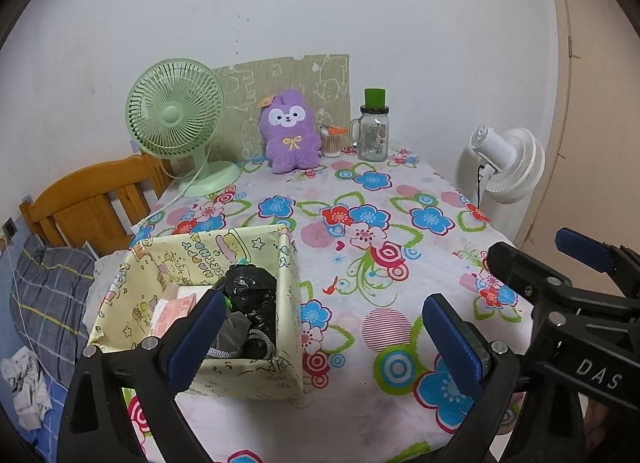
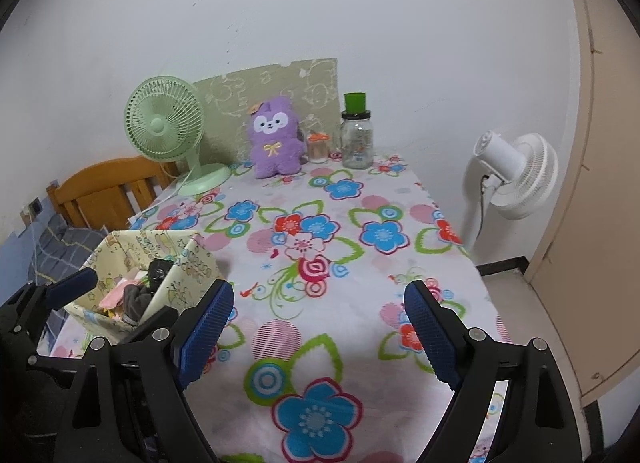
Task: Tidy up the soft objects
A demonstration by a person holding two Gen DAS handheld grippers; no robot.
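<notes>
Just behind the left gripper (image 1: 324, 337), whose jaws are standing spread wide with nothing between them, a yellow fabric bin (image 1: 292, 303) is sitting on the flowered tablecloth (image 1: 400, 191), holding a black plastic bag (image 1: 252, 295), grey cloth and pink packets. Far ahead of both sets of jaws, a purple plush toy (image 2: 274, 139) is sitting upright against the wall, between a green fan (image 2: 164, 127) and a glass jar (image 2: 357, 141). Rightmost, the right gripper (image 2: 318, 329) is hovering over the bare cloth, its jaws also gaping, gripping nothing.
</notes>
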